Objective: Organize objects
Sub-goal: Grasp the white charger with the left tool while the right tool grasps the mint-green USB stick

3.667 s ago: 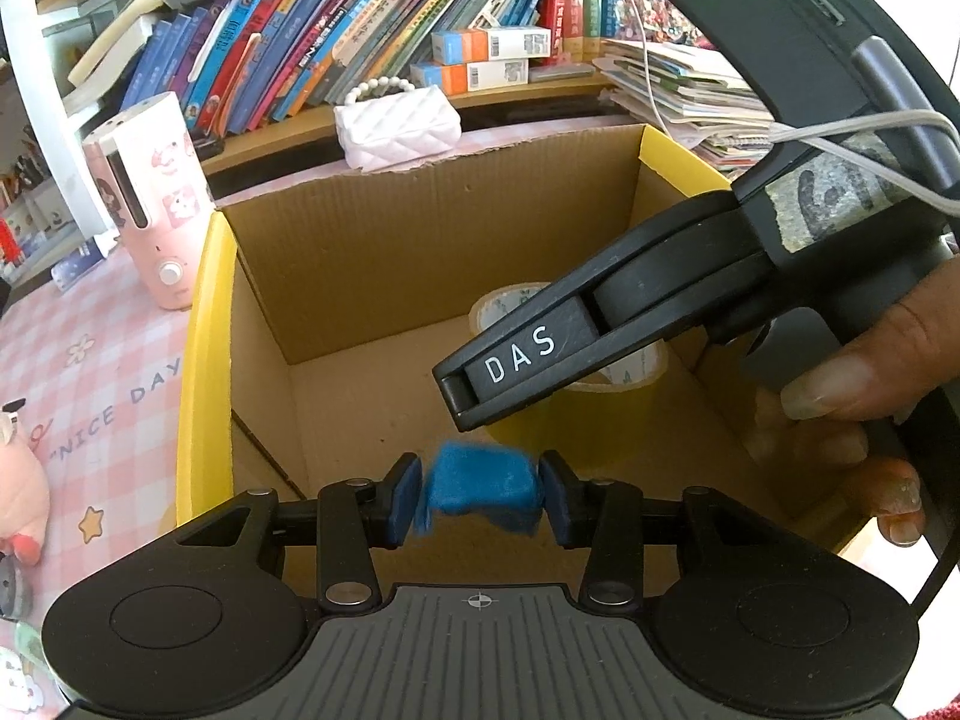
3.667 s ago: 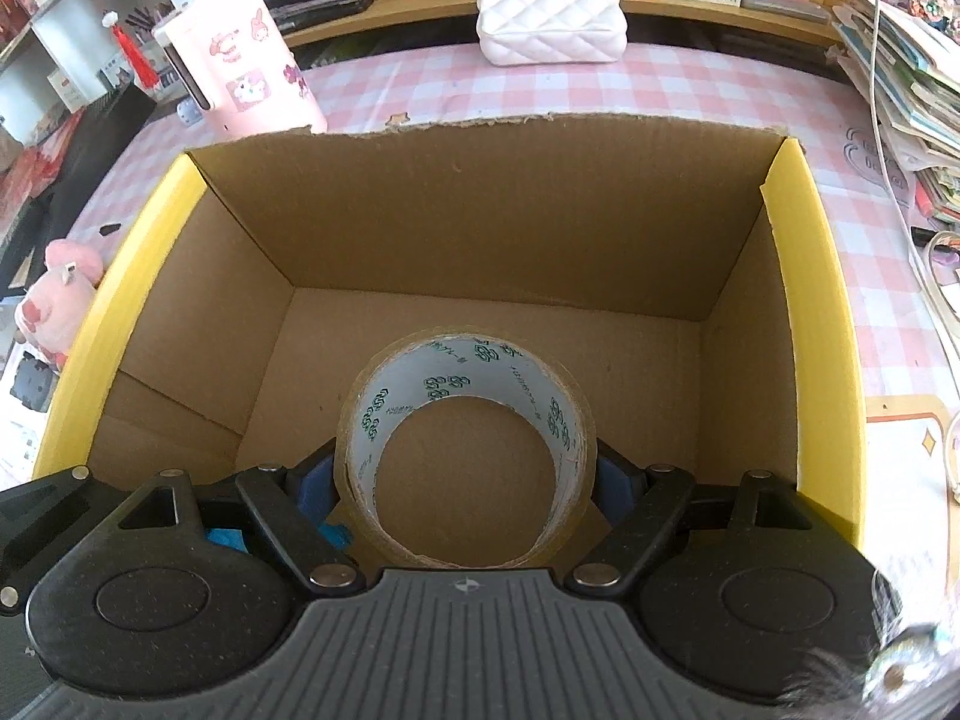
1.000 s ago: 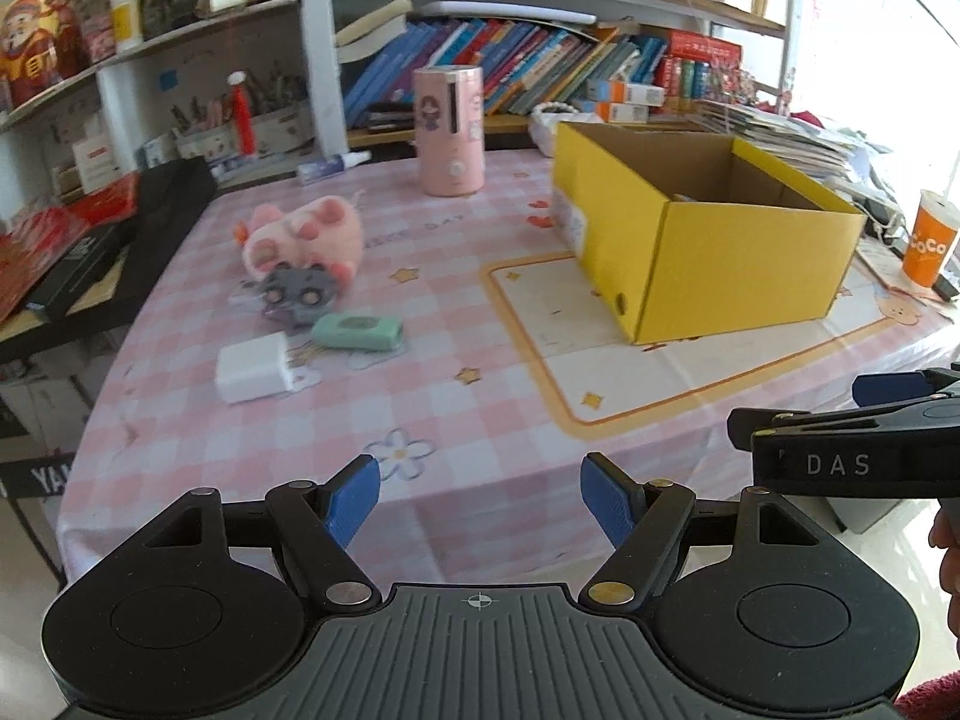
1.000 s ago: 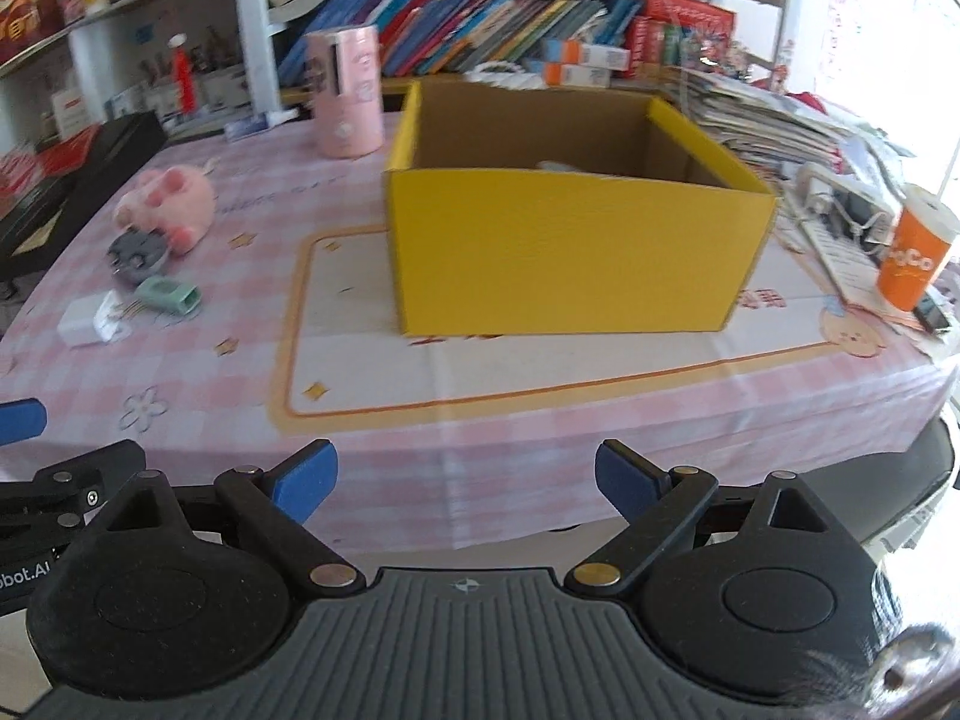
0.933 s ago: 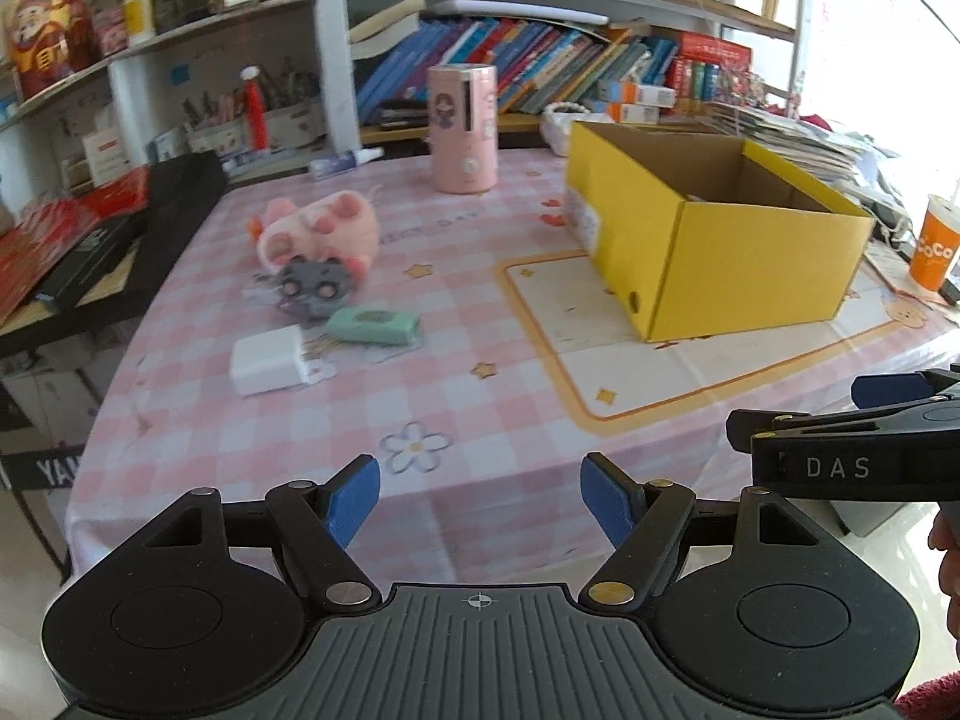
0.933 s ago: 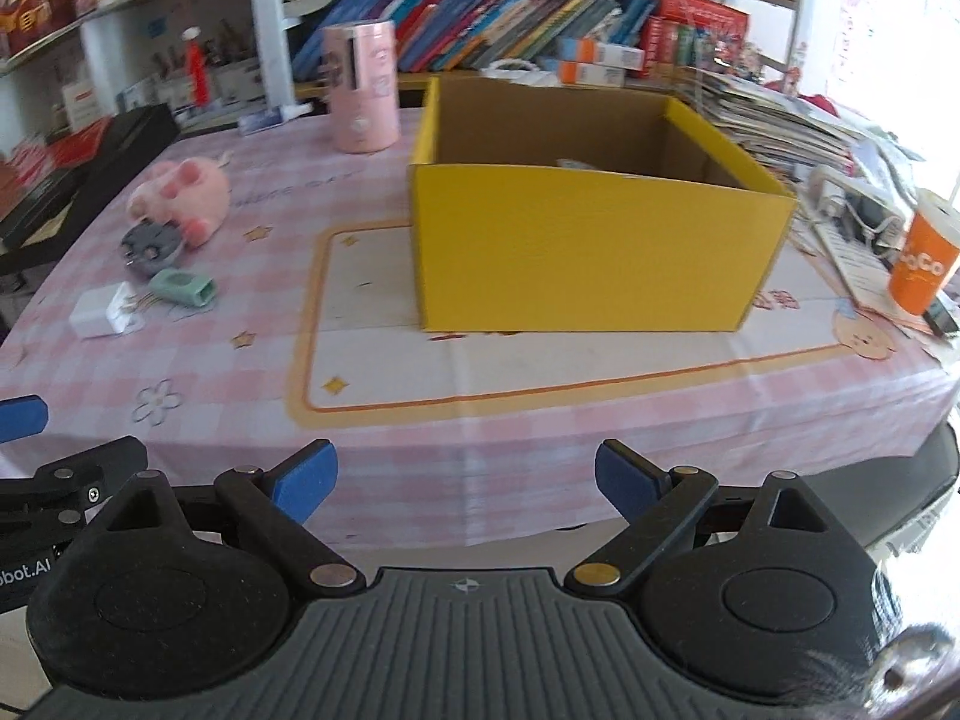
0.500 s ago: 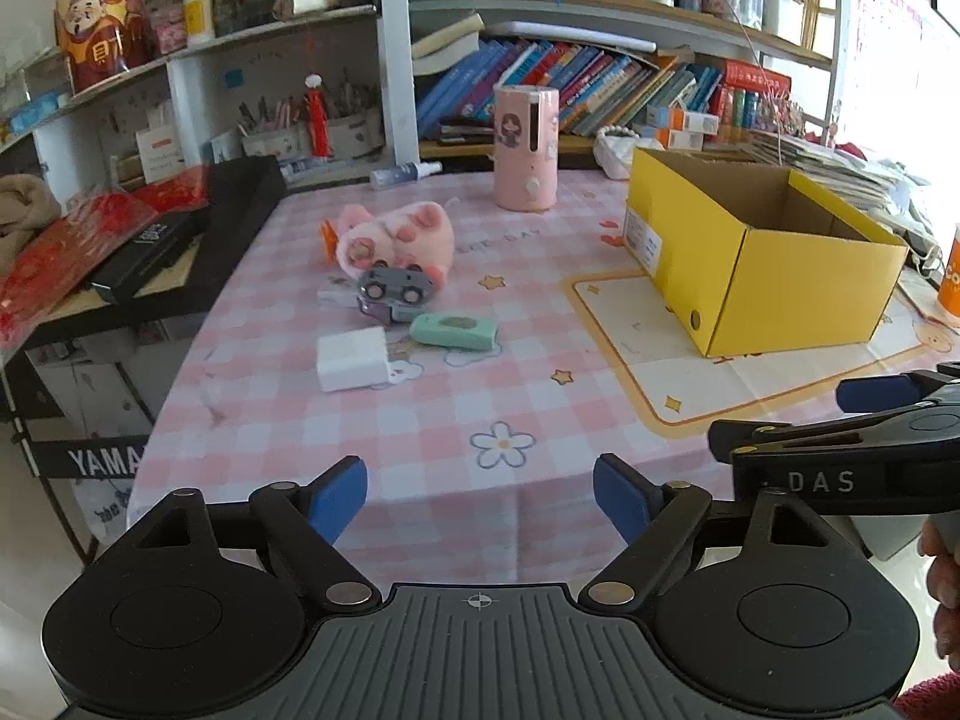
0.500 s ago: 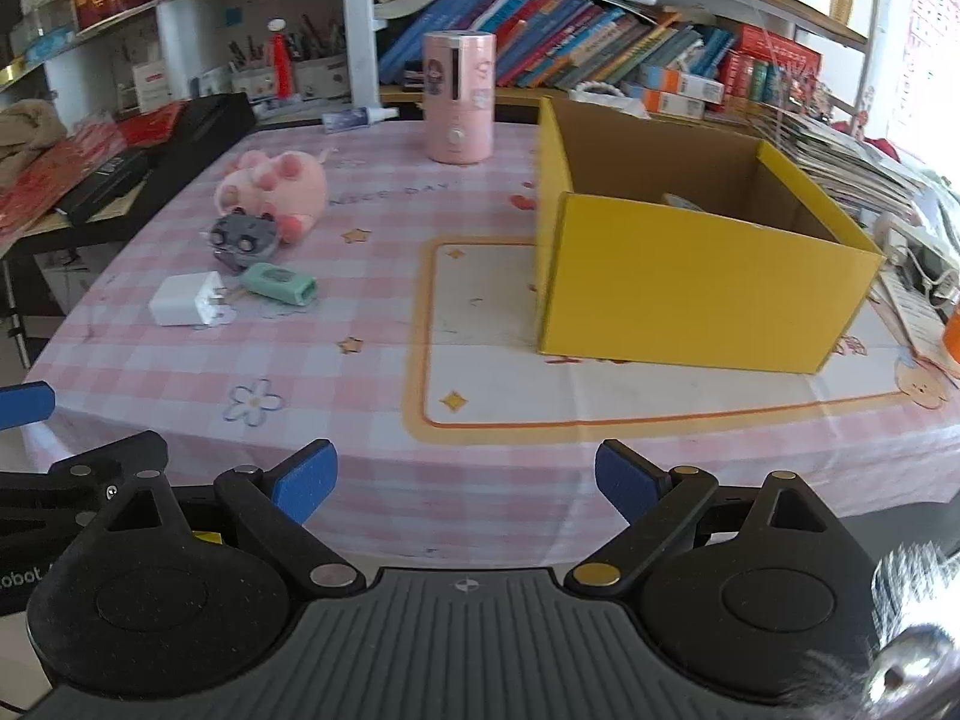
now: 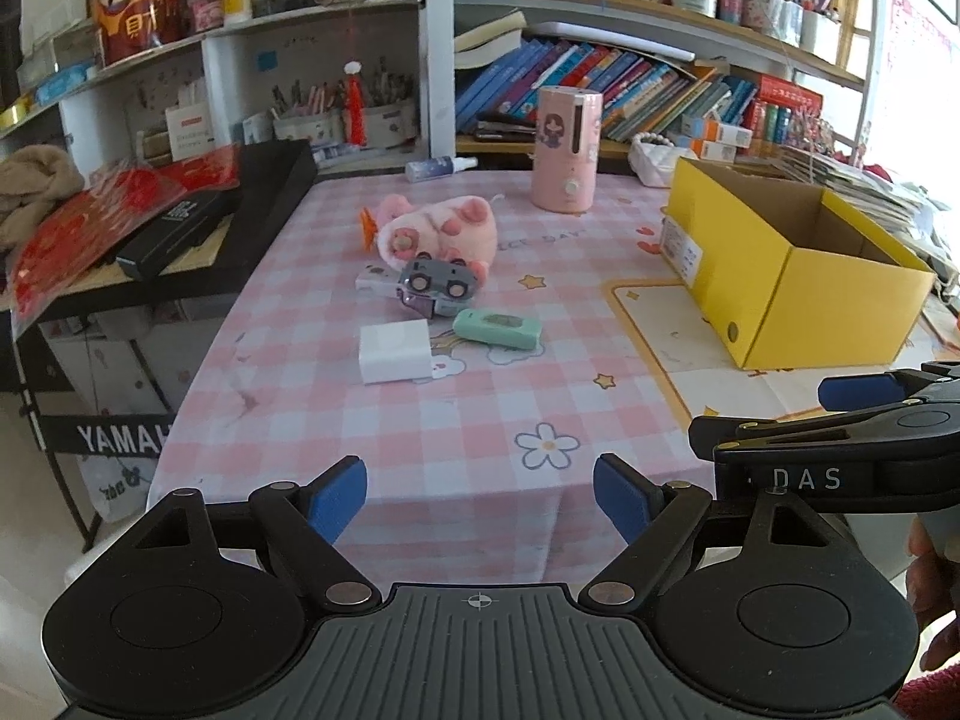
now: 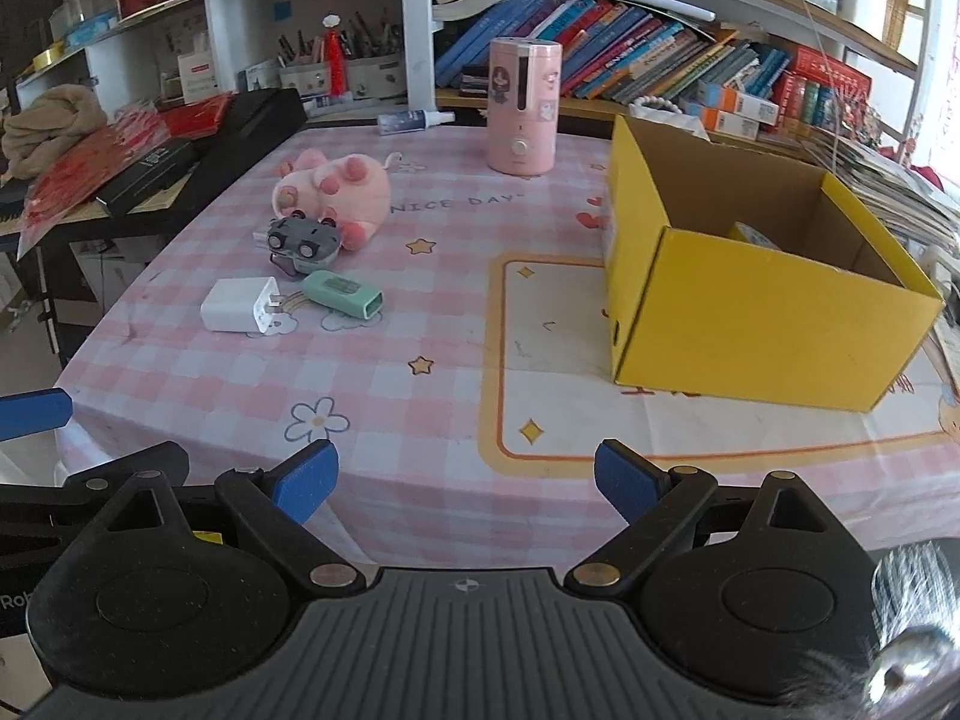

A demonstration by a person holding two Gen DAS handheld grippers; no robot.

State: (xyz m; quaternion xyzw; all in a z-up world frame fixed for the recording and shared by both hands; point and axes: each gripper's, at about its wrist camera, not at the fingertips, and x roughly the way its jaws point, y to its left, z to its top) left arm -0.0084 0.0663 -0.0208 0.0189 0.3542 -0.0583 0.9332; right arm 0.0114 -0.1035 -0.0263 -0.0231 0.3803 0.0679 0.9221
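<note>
A yellow cardboard box (image 9: 828, 306) (image 10: 756, 330) stands open on the right of the pink checked table. A pale roll (image 10: 753, 236) shows inside it. On the left lie a pink plush pig (image 9: 441, 231) (image 10: 333, 186), a grey toy car (image 9: 441, 279) (image 10: 303, 237), a white charger (image 9: 395, 353) (image 10: 240, 305) and a mint green case (image 9: 497, 329) (image 10: 342, 294). My left gripper (image 9: 480, 495) is open and empty, off the table's near edge. My right gripper (image 10: 465, 480) is open and empty there too, and also shows in the left wrist view (image 9: 840, 438).
A pink humidifier (image 9: 567, 150) (image 10: 523, 114) stands at the back, with a spray bottle (image 9: 441, 168) and a white quilted bag (image 9: 651, 162) near it. Bookshelves (image 10: 630, 72) run behind. A black keyboard stand (image 9: 180, 240) with red items flanks the table's left.
Both grippers let go of the blue piece and the tape roll in the box, then pulled back off the near edge and swung left. Both are open now.
</note>
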